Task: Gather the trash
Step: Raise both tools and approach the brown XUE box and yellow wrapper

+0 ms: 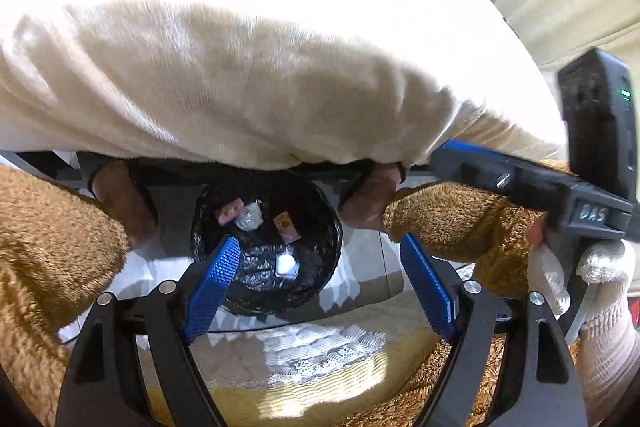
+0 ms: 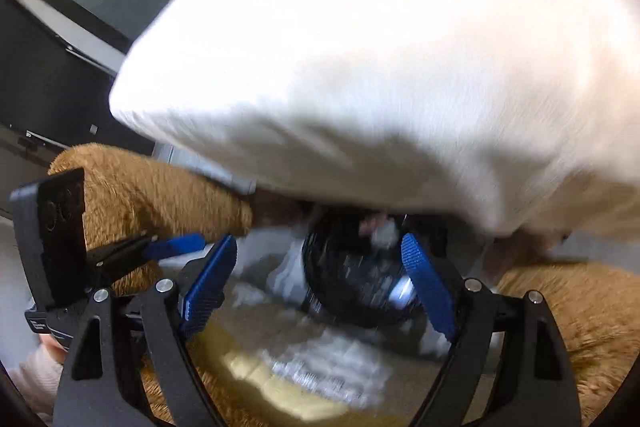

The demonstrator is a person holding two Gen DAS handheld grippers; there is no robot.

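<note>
A round bin lined with a black bag [image 1: 316,259] stands on the floor below a white-covered table. Inside lie two pink-orange wrappers [image 1: 286,225] and two crumpled clear or white pieces [image 1: 286,264]. My left gripper [image 1: 320,267] is open and empty, above and just in front of the bin. The right gripper shows at the right of the left wrist view [image 1: 560,195]. In the blurred right wrist view the bin [image 2: 352,283] lies between my open, empty right gripper's [image 2: 320,267] fingers, and the left gripper shows at the left [image 2: 176,245].
The white tablecloth [image 1: 260,67] hangs over the bin. Brown fleece legs [image 1: 48,247] flank it on both sides. A yellow and white lace cloth [image 1: 312,355] lies beneath my grippers. A dark cabinet [image 2: 60,67] stands at the left.
</note>
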